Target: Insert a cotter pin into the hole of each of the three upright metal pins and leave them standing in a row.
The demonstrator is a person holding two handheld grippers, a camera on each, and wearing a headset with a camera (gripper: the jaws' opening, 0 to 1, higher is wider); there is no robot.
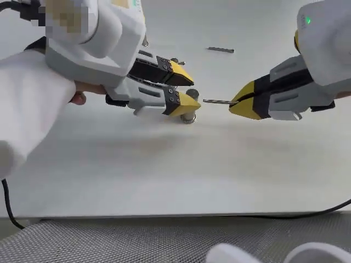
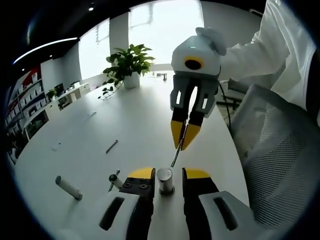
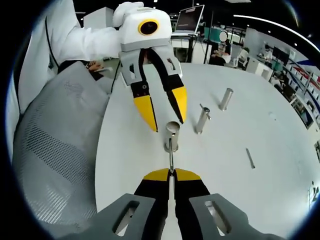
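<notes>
Fingers of the left gripper stand apart, flanking an upright metal pin on the worktop. The right gripper has its fingers clamped on a cotter pin, tip just beside that pin. In the right gripper view a second pin, cotter through it, stands at 2 o'clock from it, a third pin beyond, a loose cotter pin at 3 o'clock.

A metal pin stood on the table between the left gripper's spread jaws. Straight ahead, the right gripper faced it, and the tip of its clamped cotter pin was at that pin. To the left gripper's left stood a second metal pin. A third metal pin stood beyond it, and a loose cotter pin lay farther ahead.
</notes>
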